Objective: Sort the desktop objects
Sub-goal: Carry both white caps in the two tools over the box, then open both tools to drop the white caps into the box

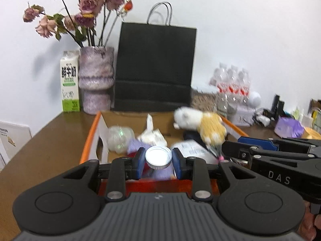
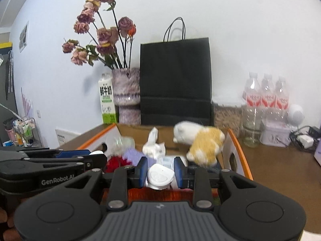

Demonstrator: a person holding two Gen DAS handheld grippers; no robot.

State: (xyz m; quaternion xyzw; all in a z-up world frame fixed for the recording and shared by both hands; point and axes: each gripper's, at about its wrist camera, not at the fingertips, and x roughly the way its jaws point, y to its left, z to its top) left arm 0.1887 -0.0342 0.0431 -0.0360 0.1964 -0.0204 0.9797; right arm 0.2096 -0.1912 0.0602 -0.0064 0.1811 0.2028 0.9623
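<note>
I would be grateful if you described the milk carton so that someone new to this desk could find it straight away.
Start at the tall black paper bag standing against the white wall. Just left of it is a mottled purple vase of dried roses, and the milk carton stands at the vase's left side. It is the only white box there with bold black characters and a green band at its foot.

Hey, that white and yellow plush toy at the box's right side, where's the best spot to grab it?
Grip the plush toy across its yellow body, coming from above. It lies on its side atop the box's clutter, its soft middle exposed and squeezable; the white head is rounder and likelier to slip.
</note>
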